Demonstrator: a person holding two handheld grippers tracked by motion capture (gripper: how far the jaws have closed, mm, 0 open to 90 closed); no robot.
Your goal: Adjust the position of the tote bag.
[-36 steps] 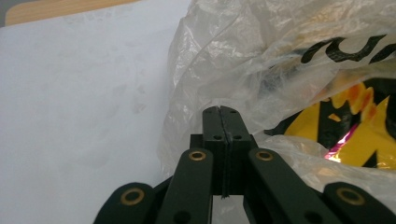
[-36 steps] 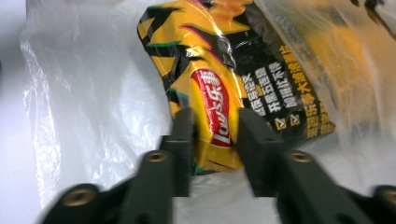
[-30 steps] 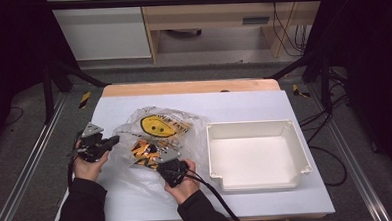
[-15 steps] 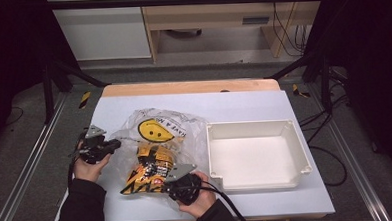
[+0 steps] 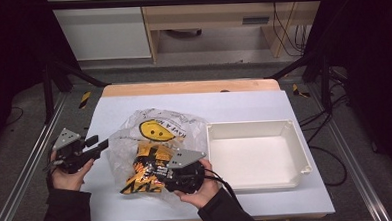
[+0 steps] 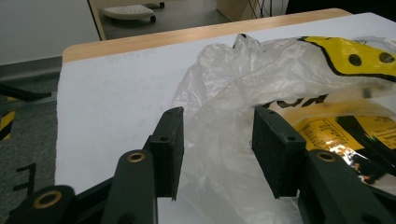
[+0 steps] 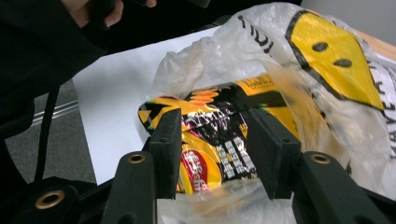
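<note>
A clear plastic bag (image 5: 164,123) (image 6: 252,79) (image 7: 327,60) with a yellow smiley face lies crumpled on the white table. A yellow and black snack packet (image 5: 144,168) (image 7: 210,140) sticks out of the bag's near opening, partly under the film. My right gripper (image 5: 162,178) (image 7: 215,119) is open, its jaws standing either side of the packet's top. At the bag's left edge my left gripper (image 5: 104,143) (image 6: 217,116) is open too, with loose bag film lying between its jaws.
A white tray (image 5: 254,124) sits to the right of the bag, close to my right hand. The white table sheet (image 5: 234,104) ends at a wooden strip at the far edge. Metal rails run along both sides of the table.
The snack packet has slid out of the bag toward the near edge, along with my right gripper. My left gripper has stayed at the bag's left edge.
</note>
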